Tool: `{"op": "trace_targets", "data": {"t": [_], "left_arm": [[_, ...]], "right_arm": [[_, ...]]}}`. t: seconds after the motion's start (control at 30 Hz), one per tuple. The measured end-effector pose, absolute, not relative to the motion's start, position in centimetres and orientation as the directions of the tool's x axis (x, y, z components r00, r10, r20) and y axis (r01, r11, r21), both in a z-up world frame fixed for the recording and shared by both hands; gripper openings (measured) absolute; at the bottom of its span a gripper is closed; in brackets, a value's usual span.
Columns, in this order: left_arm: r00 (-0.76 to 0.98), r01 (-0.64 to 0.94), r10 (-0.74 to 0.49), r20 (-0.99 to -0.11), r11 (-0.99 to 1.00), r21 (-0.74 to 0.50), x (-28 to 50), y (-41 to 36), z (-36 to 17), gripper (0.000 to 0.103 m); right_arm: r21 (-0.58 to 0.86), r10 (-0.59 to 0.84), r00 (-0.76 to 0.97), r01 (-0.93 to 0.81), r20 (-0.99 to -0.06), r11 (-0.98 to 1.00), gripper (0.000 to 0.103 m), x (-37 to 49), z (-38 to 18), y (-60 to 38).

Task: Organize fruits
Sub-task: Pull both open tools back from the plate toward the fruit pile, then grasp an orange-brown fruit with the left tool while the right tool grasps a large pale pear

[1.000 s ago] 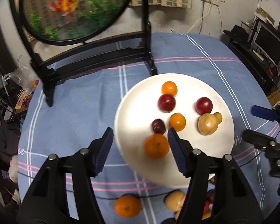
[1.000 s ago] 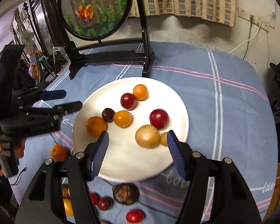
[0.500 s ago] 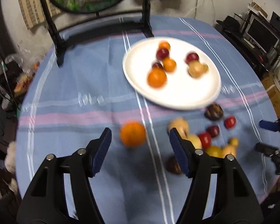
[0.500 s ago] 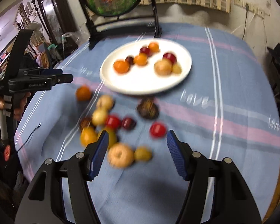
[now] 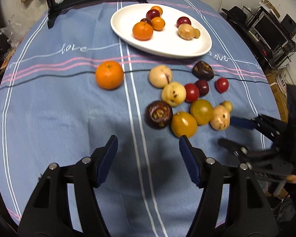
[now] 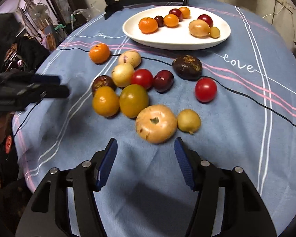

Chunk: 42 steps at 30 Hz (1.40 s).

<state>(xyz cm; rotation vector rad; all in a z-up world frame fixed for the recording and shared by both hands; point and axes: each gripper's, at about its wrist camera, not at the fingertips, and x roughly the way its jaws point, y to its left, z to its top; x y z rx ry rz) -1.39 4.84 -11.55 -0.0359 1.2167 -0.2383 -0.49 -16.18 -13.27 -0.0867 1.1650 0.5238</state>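
Observation:
A white plate (image 5: 167,45) (image 6: 177,41) at the far side of the blue cloth holds several small fruits. On the cloth in front of it lie an orange (image 5: 109,75) (image 6: 99,53) and a cluster of several yellow, red, dark and pale fruits (image 5: 183,124) (image 6: 133,100). My left gripper (image 5: 148,140) (image 6: 64,86) hovers open over bare cloth, near the cluster's left side. My right gripper (image 6: 145,141) (image 5: 227,133) has its jaws closing with nothing between them. A pale round fruit (image 6: 156,123) (image 5: 220,117) lies just ahead of its tips.
A black stand (image 5: 55,9) rises at the table's far end. A thin black cable (image 5: 69,75) runs across the cloth between plate and loose fruits. Clutter lies beyond the left table edge, shelves with a monitor (image 5: 270,31) beyond the right.
Both grippers have drawn back from over the plate toward the near side and sunk lower. The loose fruits have come into view. The right jaws have narrowed a little.

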Motion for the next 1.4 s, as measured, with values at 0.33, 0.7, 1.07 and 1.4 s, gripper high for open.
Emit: {"op": "trace_targets", "data": {"t": [0.33, 0.7, 1.07, 1.4], "left_arm": [[0.268, 0.172, -0.256, -0.929, 0.961, -0.215, -2.2, 2.9, -12.6, 0.066], [0.210, 0.046, -0.297, -0.932, 0.955, -0.294, -0.1, -0.2, -15.1, 0.046], [0.234, 0.005, -0.238, -0.943, 0.970, -0.244, 1.4, -1.5, -16.0, 0.038], [0.290, 0.080, -0.136, -0.947, 0.990, -0.117, -1.1, -1.0, -14.3, 0.037]], "right_arm": [[0.202, 0.362, 0.306, -0.448, -0.881, 0.871, 0.046, 0.5, -12.6, -17.1], [0.244, 0.385, 0.326, -0.399, -0.863, 0.884, 0.046, -1.4, -11.6, -21.3], [0.253, 0.405, 0.302, -0.434, -0.863, 0.864, 0.046, -1.6, -12.1, -22.4], [0.274, 0.442, 0.294, -0.471, -0.848, 0.839, 0.046, -2.2, -11.2, -21.1]]}}
